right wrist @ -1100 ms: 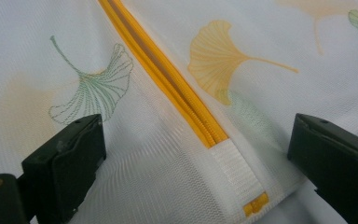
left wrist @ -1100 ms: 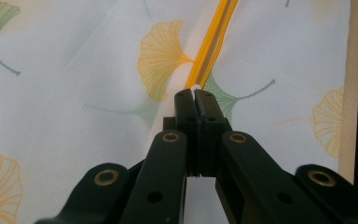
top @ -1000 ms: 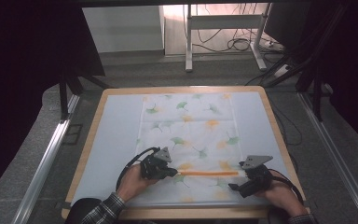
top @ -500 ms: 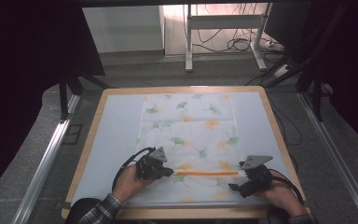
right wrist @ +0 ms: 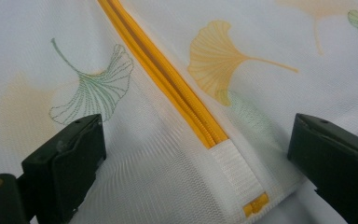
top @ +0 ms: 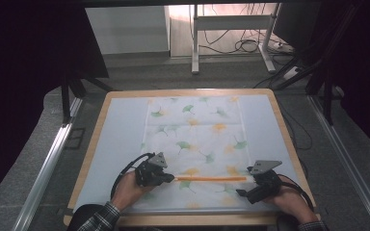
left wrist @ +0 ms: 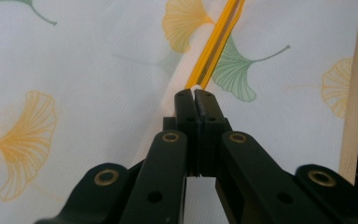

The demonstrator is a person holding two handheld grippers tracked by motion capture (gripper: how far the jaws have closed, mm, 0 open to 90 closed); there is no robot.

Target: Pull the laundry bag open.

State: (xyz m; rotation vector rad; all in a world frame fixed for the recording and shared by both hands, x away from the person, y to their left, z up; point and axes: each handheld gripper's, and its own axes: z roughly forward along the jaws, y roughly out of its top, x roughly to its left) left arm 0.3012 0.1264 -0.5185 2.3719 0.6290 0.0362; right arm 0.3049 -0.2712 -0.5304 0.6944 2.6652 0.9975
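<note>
A white mesh bag (top: pixel 192 130) printed with green and orange ginkgo leaves lies flat on the table. An orange zipper (top: pixel 212 178) runs across its near end. My left gripper (top: pixel 172 178) is shut on the zipper's left end; in the left gripper view the jaws (left wrist: pixel 195 95) meet where the orange zipper (left wrist: pixel 214 46) starts, and the pull is hidden between them. My right gripper (top: pixel 246 186) is open at the zipper's right end. In the right gripper view its jaws (right wrist: pixel 198 140) stand wide on either side of the zipper (right wrist: pixel 168 79) and its white end tab (right wrist: pixel 235 172), touching neither.
The bag rests on a pale mat (top: pixel 120 134) inside a wooden table rim (top: pixel 90 144). Metal rails (top: pixel 43 168) run along both sides of the table. Desk legs and cables (top: pixel 231 29) stand on the floor beyond the far edge.
My left gripper has shifted slightly to the left, and the orange line reaches a little farther left with it. The right gripper has stayed put.
</note>
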